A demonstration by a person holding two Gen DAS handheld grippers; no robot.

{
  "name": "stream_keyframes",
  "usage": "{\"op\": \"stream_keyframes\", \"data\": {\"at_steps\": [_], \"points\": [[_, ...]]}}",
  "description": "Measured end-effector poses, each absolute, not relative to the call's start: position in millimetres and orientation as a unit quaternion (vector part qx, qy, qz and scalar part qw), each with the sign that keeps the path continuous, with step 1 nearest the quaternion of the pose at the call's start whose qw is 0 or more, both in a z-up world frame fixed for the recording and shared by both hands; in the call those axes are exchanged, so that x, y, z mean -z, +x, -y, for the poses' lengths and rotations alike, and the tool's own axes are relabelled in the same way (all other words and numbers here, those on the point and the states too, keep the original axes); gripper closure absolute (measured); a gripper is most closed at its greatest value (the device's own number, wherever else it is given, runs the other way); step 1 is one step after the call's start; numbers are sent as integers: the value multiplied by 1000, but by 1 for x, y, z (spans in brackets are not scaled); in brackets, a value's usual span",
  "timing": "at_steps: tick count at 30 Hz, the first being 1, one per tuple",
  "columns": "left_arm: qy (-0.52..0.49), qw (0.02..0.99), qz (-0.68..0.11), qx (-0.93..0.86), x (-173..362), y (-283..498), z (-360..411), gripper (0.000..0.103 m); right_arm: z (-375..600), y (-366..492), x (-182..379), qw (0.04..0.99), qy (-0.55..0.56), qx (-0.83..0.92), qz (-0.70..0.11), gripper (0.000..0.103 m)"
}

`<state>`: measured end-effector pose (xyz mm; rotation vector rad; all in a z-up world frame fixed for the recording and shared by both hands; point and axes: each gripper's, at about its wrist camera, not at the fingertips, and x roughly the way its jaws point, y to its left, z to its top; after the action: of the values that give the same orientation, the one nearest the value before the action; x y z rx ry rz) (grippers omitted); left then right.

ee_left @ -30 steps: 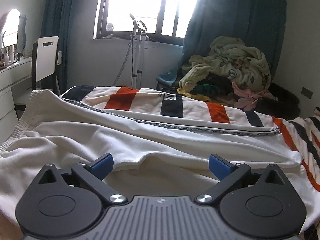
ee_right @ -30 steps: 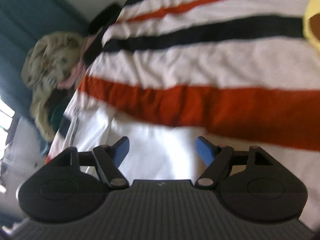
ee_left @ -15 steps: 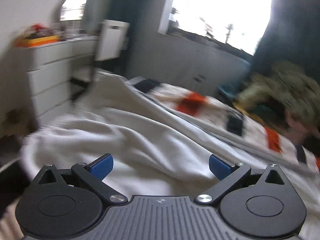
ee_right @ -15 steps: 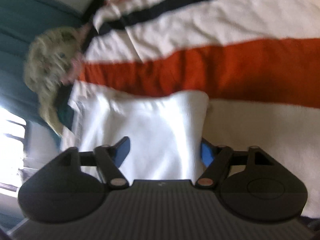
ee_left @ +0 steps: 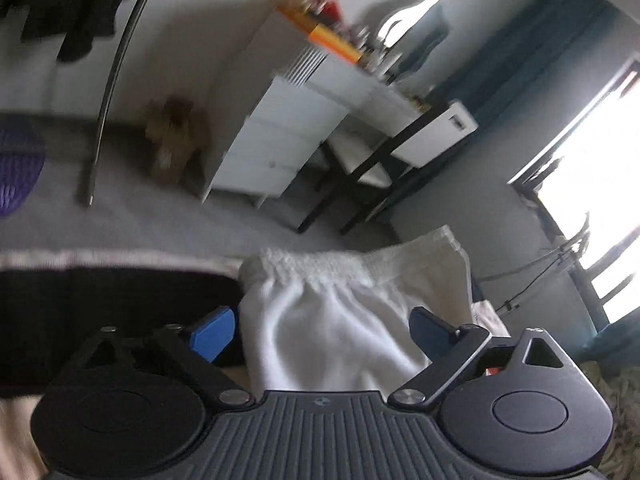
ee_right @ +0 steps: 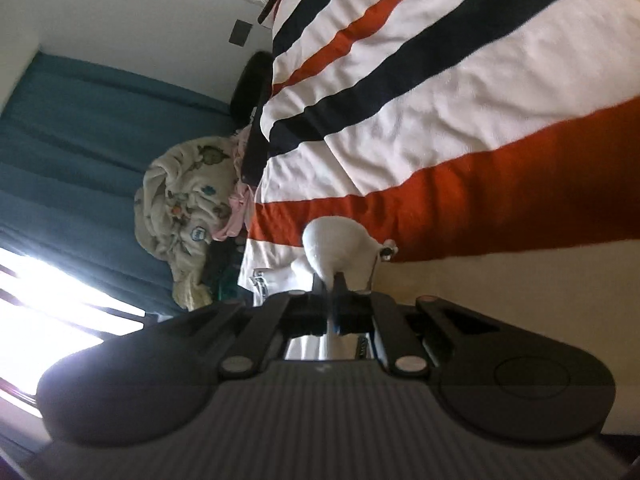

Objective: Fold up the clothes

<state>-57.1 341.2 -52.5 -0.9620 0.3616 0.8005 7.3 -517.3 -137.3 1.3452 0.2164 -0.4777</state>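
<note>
A: Legible text: none; a small round emblem sits on each gripper body, too small to read; patches on the cream blanket [ee_right: 188, 204] by the teal curtain [ee_right: 80, 128] are blurred.

B: Left gripper [ee_left: 320, 330]?

A: Jaws spread wide; blue pads [ee_left: 212, 332] well apart; white garment [ee_left: 332, 320] lies between them, elastic gathered waistband [ee_left: 312, 266] at the far edge; whether either pad touches the cloth, cannot tell; nothing clamped.

B: Right gripper [ee_right: 329, 280]?

A: Jaws drawn nearly together, pinching a bunched fold of the same white garment [ee_right: 338, 246]; the cloth bulges out past the fingertips in a rounded lump; a drawstring with a metal tip [ee_right: 386, 254] hangs just beside it.

B: Garment location?

A: On the bed, over the striped cover [ee_right: 460, 100] with orange, navy and white bands; in the left view it lies at the bed edge, a black band of the cover to its left.

B: Surroundings?

A: White dresser [ee_left: 292, 128] and chair [ee_left: 400, 148] beyond the left gripper; bright window [ee_left: 600, 184] to the right; view blurred.
</note>
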Motion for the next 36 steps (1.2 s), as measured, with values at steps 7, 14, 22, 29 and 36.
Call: {"op": "stream_keyframes", "data": {"at_steps": [7,14,22,29,36], "points": [[-545,735,-244,-322,101,-48,-357,25,524,16,154,720,640,231,-136,97],[-533,739,-266,-316,111,-36,-362,76,525,20,156,722,636,234,-138,97],[-489,786,-207,-316,82,-44,-342,96,526,22,157,724,633,237,-140,97],[-398,856,-139,-300,31,-47,-306,98,523,2,135,741,625,222,-107,97],[-428,839,-105,-320,14,-30,-300,98,528,26,107,753,613,217,-104,98]]}}
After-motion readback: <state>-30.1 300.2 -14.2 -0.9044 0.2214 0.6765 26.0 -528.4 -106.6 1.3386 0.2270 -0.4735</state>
